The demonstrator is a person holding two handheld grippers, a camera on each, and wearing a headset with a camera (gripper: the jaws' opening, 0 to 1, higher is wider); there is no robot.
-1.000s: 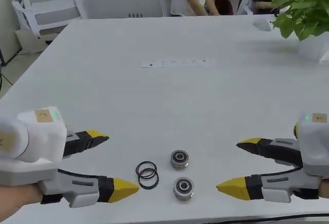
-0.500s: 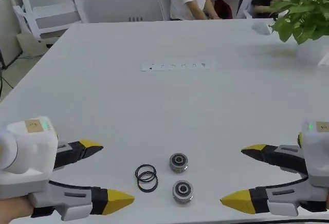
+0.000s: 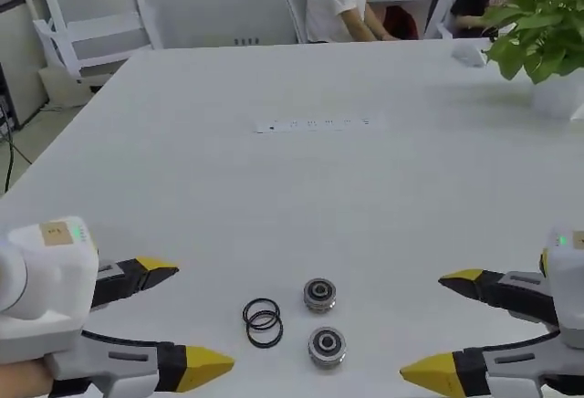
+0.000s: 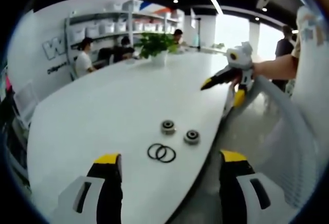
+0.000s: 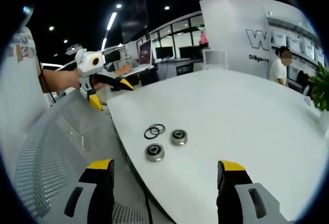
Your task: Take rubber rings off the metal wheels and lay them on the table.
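Left claw (image 3: 205, 314) and right claw (image 3: 422, 327) gape wide, empty. We've eased them back slightly. Between them, rings (image 3: 263, 321) lie on the desk (image 3: 292, 188) beside the wheels (image 3: 319, 294). We reckon that's done.

On the table (image 3: 274, 188), the rubber rings (image 3: 263, 322) lie just left of the nearer metal wheel (image 3: 327, 345) and the farther metal wheel (image 3: 319, 294) behind it, all between the left claw (image 3: 201, 315) and the right claw (image 3: 424, 326).

Made out large grey letters (image 5: 267, 39) on the white wall (image 5: 226, 23) in the right gripper view, beginning with W (rest too blurred). Read a smaller line (image 5: 260, 57) beneath as "Diligent", then lost it. Caught a big W (image 4: 53, 48) on the wall in the left gripper view too.
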